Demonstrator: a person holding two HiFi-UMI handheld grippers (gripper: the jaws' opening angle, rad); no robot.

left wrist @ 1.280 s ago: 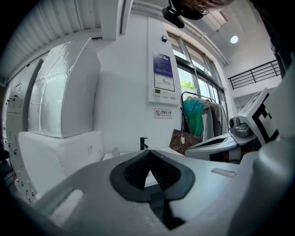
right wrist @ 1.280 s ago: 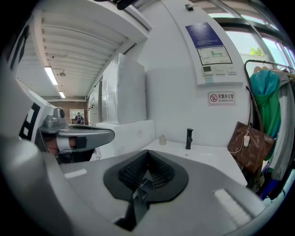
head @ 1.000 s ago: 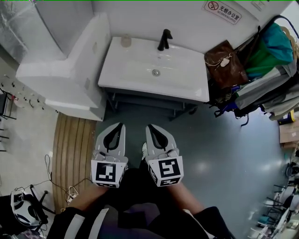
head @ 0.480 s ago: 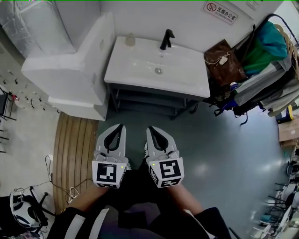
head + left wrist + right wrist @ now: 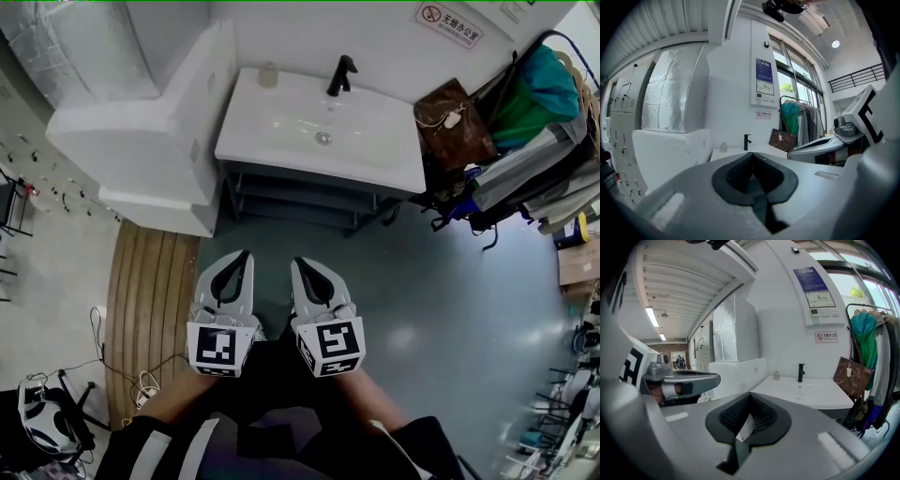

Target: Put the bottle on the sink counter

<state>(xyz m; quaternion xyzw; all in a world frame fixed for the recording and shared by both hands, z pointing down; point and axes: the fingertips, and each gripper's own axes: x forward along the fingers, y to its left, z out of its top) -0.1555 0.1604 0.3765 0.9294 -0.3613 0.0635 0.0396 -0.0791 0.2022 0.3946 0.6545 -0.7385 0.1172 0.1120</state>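
Sink (image 5: 314,167) sits higher and further right in my head view than before. My left claw (image 5: 245,253) and right claw (image 5: 299,262) are both closed and empty, well short of the sink. Bottle (image 5: 269,75) stands on the sink's back-left corner, left of the tap (image 5: 340,75). Placement looks done.

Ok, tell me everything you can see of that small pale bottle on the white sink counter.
The small pale bottle looks translucent, with a squat body and a narrower top. It stands upright at the white sink counter's back left corner, left of the black tap. Only the counter touches it; label and contents are too small to tell.
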